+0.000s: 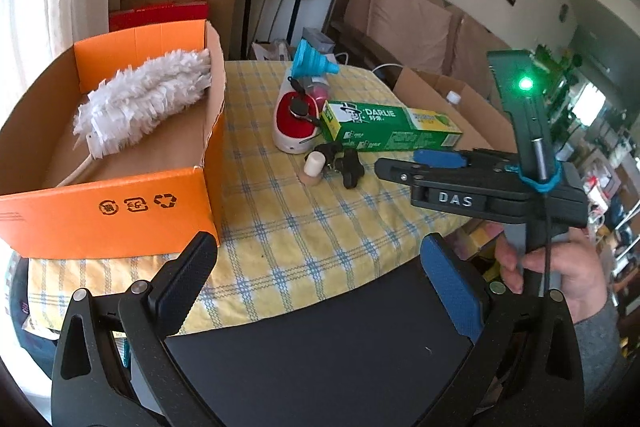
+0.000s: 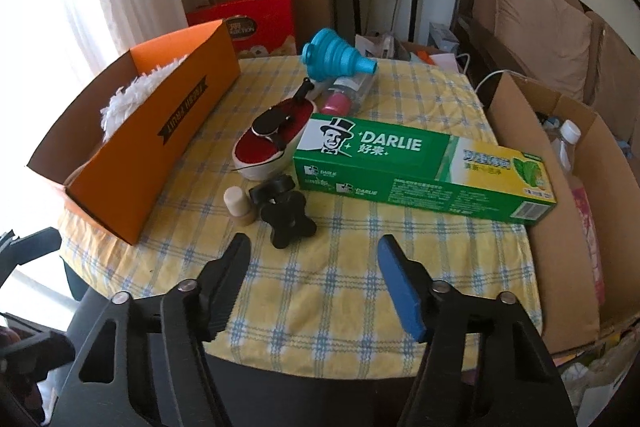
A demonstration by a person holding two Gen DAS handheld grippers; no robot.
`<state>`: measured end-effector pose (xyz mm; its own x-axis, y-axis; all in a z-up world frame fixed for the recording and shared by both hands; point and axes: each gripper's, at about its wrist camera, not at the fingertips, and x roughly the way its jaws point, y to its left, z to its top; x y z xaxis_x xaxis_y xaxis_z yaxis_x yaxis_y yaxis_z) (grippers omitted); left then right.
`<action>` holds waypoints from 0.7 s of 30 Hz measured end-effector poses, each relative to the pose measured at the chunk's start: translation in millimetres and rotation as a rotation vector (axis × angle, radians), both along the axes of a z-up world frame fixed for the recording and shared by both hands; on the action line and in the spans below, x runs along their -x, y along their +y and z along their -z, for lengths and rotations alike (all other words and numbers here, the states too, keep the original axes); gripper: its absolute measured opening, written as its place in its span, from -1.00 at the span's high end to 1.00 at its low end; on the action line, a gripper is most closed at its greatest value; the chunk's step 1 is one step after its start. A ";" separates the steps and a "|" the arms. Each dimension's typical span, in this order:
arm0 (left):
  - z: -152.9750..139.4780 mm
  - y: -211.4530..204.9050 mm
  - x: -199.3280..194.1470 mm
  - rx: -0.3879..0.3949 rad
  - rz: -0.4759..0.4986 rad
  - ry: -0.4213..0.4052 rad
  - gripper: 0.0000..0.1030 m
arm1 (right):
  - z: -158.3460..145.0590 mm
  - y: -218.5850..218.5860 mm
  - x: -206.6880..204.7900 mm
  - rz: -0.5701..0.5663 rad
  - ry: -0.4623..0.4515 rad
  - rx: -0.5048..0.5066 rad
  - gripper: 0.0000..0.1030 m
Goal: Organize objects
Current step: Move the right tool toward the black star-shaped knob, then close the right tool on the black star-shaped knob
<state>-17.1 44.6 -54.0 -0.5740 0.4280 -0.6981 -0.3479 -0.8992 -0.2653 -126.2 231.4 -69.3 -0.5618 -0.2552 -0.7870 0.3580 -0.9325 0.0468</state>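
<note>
- Right wrist view puts your right gripper (image 2: 314, 263) low over the near edge of the checked tablecloth (image 2: 348, 267); its jaws stand partly open with nothing between them.
- Just ahead of the black finger sits the black star knob (image 2: 286, 217), with a small cream-capped bottle (image 2: 239, 205) touching or nearly touching its left side; further ahead and to the right lies the green toothpaste box (image 2: 420, 171), its long axis running across your line of approach.
- Orange box (image 2: 160, 147) stands ahead and to the left, already holding the white duster head (image 1: 148, 99).
- Left wrist view shows your left gripper (image 1: 320, 267) wide open and empty, hanging back near the table edge; the right gripper is plainly nearer the small items, so I judge the knob its likely target.
</note>
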 end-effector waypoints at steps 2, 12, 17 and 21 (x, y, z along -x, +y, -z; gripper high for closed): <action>1.0 -0.5 0.4 -0.002 0.001 -0.001 -0.97 | 4.8 -2.4 4.7 -0.010 -0.006 -0.001 -0.17; 7.1 2.0 2.1 -0.010 0.011 -0.021 -0.97 | 26.3 -12.2 23.6 -0.073 -0.017 0.004 -0.04; 10.1 6.2 2.8 -0.010 0.022 -0.030 -0.97 | 27.3 -15.5 27.3 -0.118 0.017 -0.004 -0.04; 12.7 10.1 3.1 -0.010 0.030 -0.039 -0.97 | 28.2 -19.8 30.8 -0.169 0.031 -0.003 -0.04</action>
<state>-20.2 54.7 -66.8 -0.5330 0.4512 -0.7158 -0.3634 -0.8860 -0.2879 -156.9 211.7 -97.5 -0.5348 -0.3456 -0.7711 0.5113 -0.8589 0.0304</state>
